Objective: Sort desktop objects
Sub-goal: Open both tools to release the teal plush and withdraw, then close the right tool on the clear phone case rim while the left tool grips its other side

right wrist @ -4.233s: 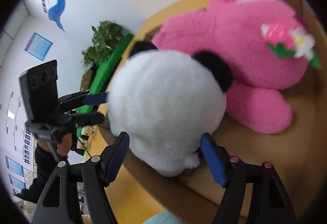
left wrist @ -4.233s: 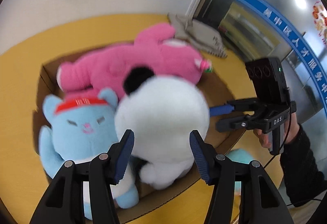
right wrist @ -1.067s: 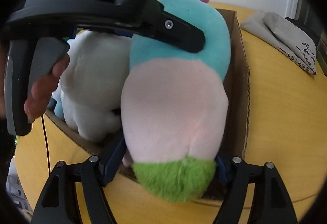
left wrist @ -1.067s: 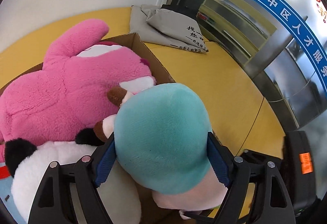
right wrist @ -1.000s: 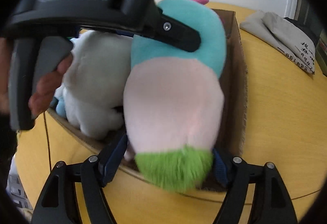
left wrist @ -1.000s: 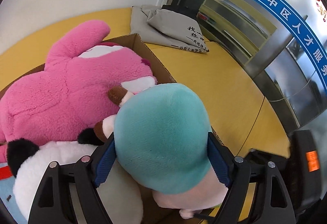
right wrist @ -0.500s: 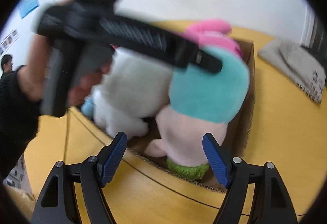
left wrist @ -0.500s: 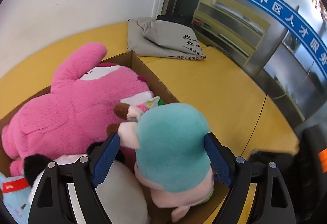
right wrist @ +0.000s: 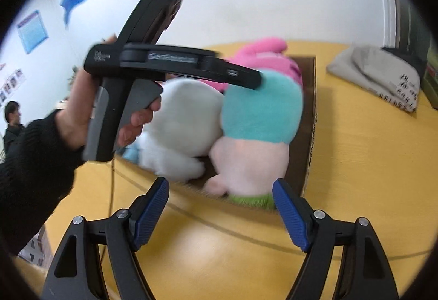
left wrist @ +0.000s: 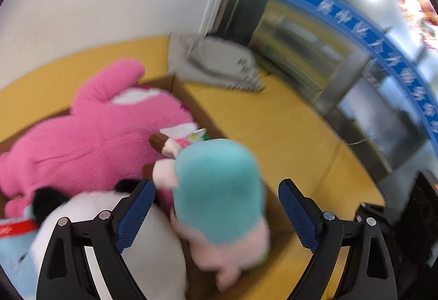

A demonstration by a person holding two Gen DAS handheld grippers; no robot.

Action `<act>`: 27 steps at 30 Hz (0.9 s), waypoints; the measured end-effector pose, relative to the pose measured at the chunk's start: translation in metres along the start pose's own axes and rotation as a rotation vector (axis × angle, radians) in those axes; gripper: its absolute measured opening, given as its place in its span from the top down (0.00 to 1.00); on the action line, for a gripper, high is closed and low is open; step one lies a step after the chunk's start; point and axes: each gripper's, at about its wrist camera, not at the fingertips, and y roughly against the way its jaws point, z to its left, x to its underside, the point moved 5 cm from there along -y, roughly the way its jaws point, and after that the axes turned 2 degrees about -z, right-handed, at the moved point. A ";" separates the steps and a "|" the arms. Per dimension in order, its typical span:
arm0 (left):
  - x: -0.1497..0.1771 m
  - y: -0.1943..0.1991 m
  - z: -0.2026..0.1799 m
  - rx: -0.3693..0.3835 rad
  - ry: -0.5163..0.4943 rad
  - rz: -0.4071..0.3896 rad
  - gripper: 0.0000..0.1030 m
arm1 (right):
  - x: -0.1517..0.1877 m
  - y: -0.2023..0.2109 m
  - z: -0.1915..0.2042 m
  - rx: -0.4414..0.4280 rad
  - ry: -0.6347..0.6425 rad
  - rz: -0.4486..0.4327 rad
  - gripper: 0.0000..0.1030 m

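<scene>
A teal, pale-pink and green plush toy [left wrist: 219, 190] [right wrist: 260, 130] stands at the near right corner of a cardboard box [left wrist: 191, 97] [right wrist: 310, 108]. The box also holds a large pink plush [left wrist: 90, 141] [right wrist: 262, 53], a white panda plush [left wrist: 109, 231] [right wrist: 180, 119] and a light-blue plush [left wrist: 13, 250]. My left gripper [left wrist: 216, 218] hangs open above the teal toy, its fingers apart from it. My right gripper [right wrist: 220, 215] is open over the yellow table in front of the box, holding nothing. In the right wrist view a hand grips the left gripper's handle [right wrist: 115, 119].
A folded grey cloth bag [left wrist: 219, 64] [right wrist: 383, 75] lies on the yellow table [left wrist: 287, 135] [right wrist: 369, 176] beyond the box. A white wall runs behind, a glass partition with a blue band to the right. A person stands far off at the left.
Both grippers have opened, let go of the teal plush and drawn back and up. The toy now rests in the box corner beside the panda.
</scene>
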 end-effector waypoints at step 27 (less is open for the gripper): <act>0.401 0.141 -0.087 -0.052 0.363 0.132 0.18 | 0.250 0.036 0.143 0.245 0.019 0.219 0.74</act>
